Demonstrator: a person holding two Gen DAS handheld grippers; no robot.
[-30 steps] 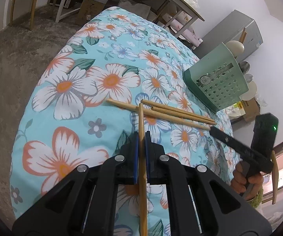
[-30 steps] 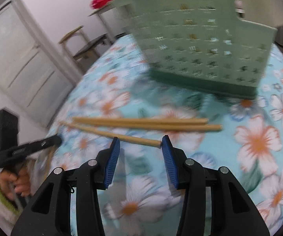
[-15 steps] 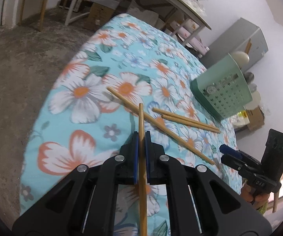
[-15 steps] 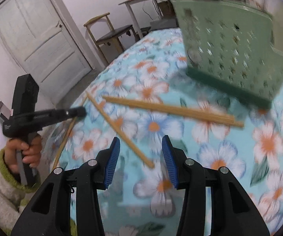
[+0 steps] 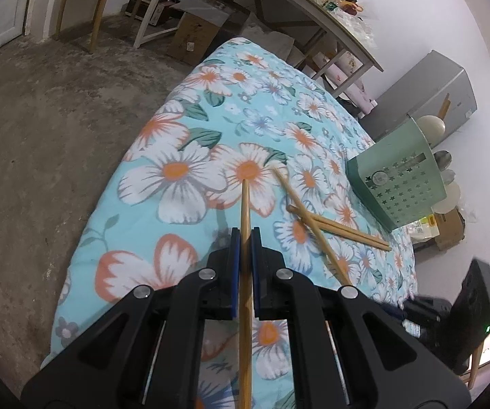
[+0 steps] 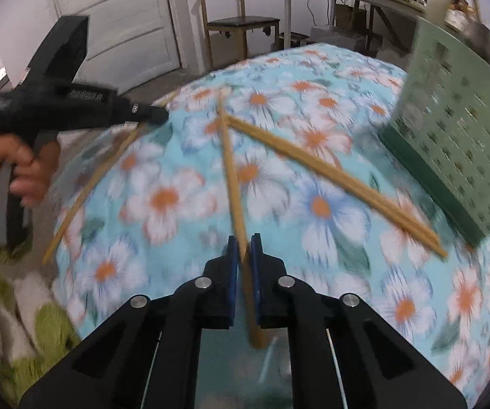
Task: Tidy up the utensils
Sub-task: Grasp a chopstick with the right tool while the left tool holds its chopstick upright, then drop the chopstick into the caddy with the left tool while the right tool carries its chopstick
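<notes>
My left gripper (image 5: pixel 243 235) is shut on a wooden chopstick (image 5: pixel 245 204) that sticks out forward over the floral tablecloth (image 5: pixel 176 173). In the right wrist view, my right gripper (image 6: pixel 244 242) has its jaws closing, and the blue pads press on another chopstick (image 6: pixel 231 173) that lies on the cloth and points away. A pair of chopsticks (image 6: pixel 330 177) lies beside it, running toward the green perforated basket (image 6: pixel 456 143). At the left of that view, a hand (image 6: pixel 23 170) holds the left gripper (image 6: pixel 156 116), with its chopstick (image 6: pixel 98 177) slanting down.
The green basket (image 5: pixel 398 177) stands tilted at the cloth's right edge. A wooden chair (image 6: pixel 234 24), a white door (image 6: pixel 115 17), a long table (image 5: pixel 313 10), a cardboard box (image 5: pixel 197 34) and a grey cabinet (image 5: pixel 432 95) surround the table. Bare floor (image 5: pixel 40 136) lies left.
The right jaws have shut on the single chopstick, which has swung from lying across the cloth to pointing away. The left gripper still holds its chopstick and has barely moved.
</notes>
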